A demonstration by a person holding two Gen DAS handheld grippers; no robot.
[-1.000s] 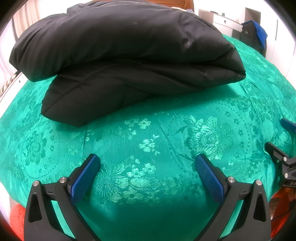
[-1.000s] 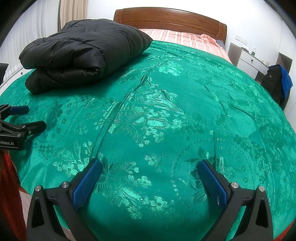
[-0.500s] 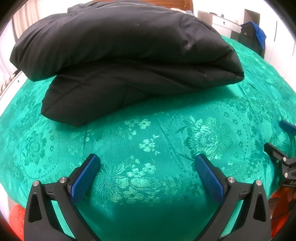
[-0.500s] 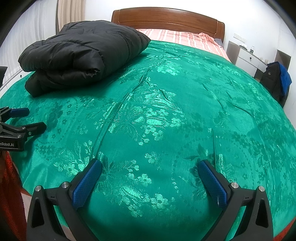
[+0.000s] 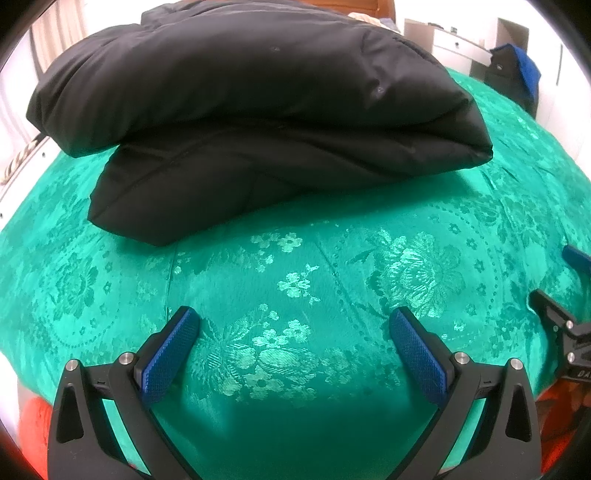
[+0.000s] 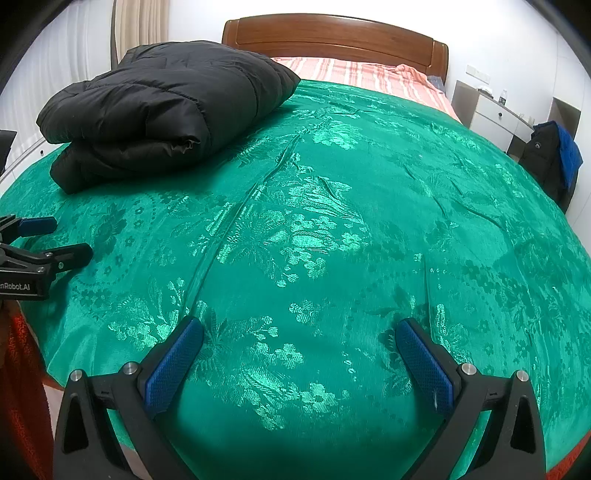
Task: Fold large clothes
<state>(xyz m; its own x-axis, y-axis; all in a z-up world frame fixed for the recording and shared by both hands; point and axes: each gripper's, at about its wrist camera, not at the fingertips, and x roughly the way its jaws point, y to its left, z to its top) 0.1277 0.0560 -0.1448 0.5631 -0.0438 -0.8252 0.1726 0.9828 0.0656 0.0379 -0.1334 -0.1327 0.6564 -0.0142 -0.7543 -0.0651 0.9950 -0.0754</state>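
Two handheld black tongs with blue pads

Left tongs [image 5: 291,339] and right tongs [image 6: 299,349]: matte black triangular-cutout arms, silver round screws near the joints, cross-hatched blue fingertips [image 6: 173,365]; white lettering "nRobot.AI" on one body's side.

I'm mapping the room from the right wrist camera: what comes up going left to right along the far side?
Curtain → black jacket → wooden headboard → white nightstand → dark bag.

Black jacket [image 5: 251,110]: top cut off by frame edge in left wrist view. Right gripper [image 5: 569,295] only partly in frame there. Small items on nightstand [image 6: 495,110] too tiny to ID.
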